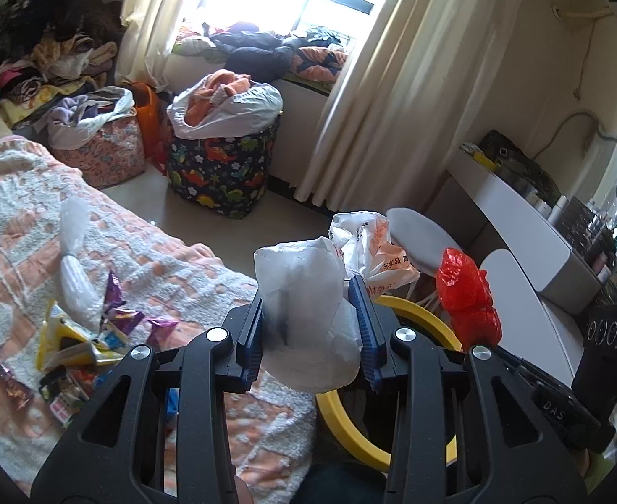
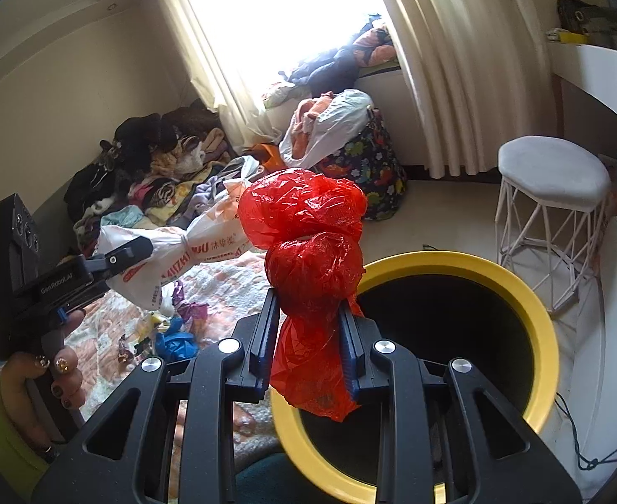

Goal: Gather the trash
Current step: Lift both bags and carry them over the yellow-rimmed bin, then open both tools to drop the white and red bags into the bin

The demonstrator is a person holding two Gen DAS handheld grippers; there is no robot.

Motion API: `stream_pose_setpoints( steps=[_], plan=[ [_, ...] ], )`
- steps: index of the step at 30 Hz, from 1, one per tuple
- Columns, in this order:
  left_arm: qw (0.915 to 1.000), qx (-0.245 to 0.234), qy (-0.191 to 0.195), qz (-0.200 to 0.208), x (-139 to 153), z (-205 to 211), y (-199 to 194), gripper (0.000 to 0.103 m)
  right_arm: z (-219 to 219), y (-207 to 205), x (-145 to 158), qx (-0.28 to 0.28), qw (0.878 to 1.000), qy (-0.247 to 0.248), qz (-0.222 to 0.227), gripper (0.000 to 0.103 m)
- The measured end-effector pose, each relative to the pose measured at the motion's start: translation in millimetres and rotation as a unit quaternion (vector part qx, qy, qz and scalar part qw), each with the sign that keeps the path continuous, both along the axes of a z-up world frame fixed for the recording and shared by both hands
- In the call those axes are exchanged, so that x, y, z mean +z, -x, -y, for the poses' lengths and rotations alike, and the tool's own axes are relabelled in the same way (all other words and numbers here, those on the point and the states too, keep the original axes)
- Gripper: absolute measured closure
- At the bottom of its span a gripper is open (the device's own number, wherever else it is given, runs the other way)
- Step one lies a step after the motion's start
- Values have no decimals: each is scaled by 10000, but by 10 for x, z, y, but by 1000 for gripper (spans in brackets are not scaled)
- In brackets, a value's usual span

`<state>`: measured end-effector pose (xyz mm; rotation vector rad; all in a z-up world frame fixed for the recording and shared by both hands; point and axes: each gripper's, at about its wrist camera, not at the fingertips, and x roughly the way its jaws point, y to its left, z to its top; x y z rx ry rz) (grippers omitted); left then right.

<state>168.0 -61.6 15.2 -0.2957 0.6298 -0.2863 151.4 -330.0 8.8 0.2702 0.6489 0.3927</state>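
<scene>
Red plastic bag [image 2: 308, 285] sits clamped in my right gripper [image 2: 308, 344], just above the yellow-rimmed bin [image 2: 531, 294] for dropping; I see nothing inside it. My left gripper [image 1: 308, 319] pinches the white printed bag [image 1: 304, 294] left of the rim, over the bed [image 1: 161, 252], where wrappers [image 1: 98, 336] remain.

Showing thin, crinkled, glossy plastic on the red bag [image 2: 308, 252] above the bin [image 2: 518, 285]. Looking smooth and matt along that bin's yellow rim. Appearing nubbly cloth: bedspread [image 1: 140, 243] beside the bin.
</scene>
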Motion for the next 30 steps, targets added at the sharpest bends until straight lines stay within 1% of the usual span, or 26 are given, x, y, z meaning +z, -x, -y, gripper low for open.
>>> stream_pose_setpoints(
  steps=[6, 20, 30],
  plan=[
    [9998, -175, -96, -89, -75, 204, 3, 73, 241, 11, -68, -277, 9996, -70, -89, 78],
    [9975, -500, -376, -340, -266, 555, -13, 73, 606, -16, -257, -773, 9963, -182, -323, 78],
    [9930, -802, -673, -548, -466, 832, -37, 73, 719, -37, -395, -938, 9941, -167, -525, 78]
  ],
)
